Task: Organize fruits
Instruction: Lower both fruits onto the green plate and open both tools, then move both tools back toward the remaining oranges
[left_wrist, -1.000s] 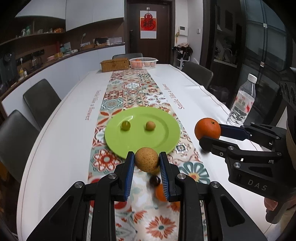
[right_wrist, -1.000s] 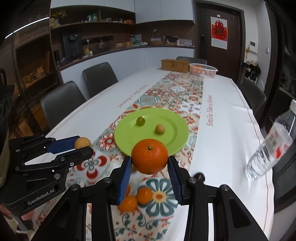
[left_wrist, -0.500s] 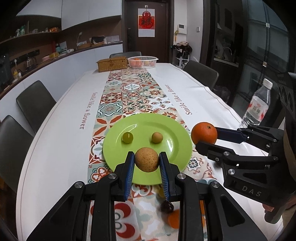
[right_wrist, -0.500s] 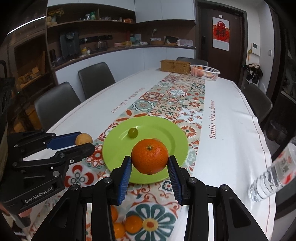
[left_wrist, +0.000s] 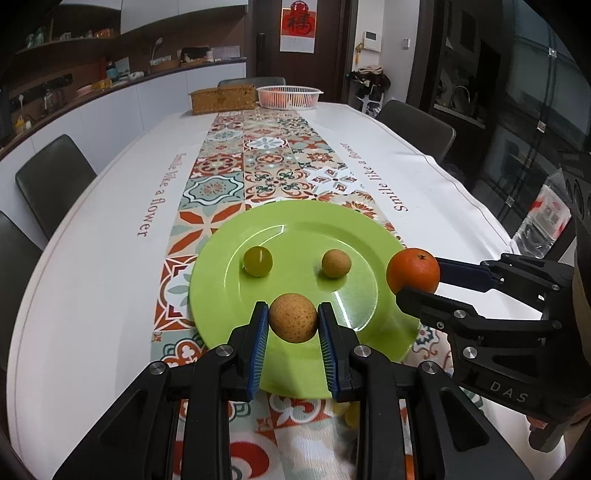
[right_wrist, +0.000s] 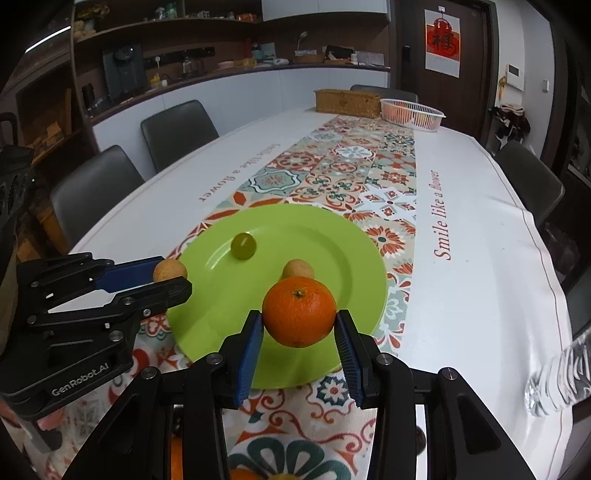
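Observation:
A green plate (left_wrist: 295, 229) lies on the patterned table runner and holds a green grape (left_wrist: 258, 261) and a small brown fruit (left_wrist: 335, 263). My left gripper (left_wrist: 293, 323) is shut on a speckled tan round fruit (left_wrist: 293, 322), held over the plate's near edge. My right gripper (right_wrist: 298, 325) is shut on an orange (right_wrist: 299, 312), held over the plate's near right rim. In the right wrist view the plate (right_wrist: 332, 236), the grape (right_wrist: 243, 245) and the left gripper (right_wrist: 168, 275) also show. The orange (left_wrist: 413, 270) shows at the plate's right edge.
A clear water bottle (right_wrist: 557, 376) stands at the table's right edge. A white basket (left_wrist: 289, 96) with fruit and a woven box (left_wrist: 223, 99) sit at the far end. Small orange and dark fruits (right_wrist: 177, 454) lie under the grippers on the runner. Chairs surround the table.
Both grippers have moved forward with their fruits, from short of the plate to over its near part. The loose fruits on the runner have slipped below the fingers.

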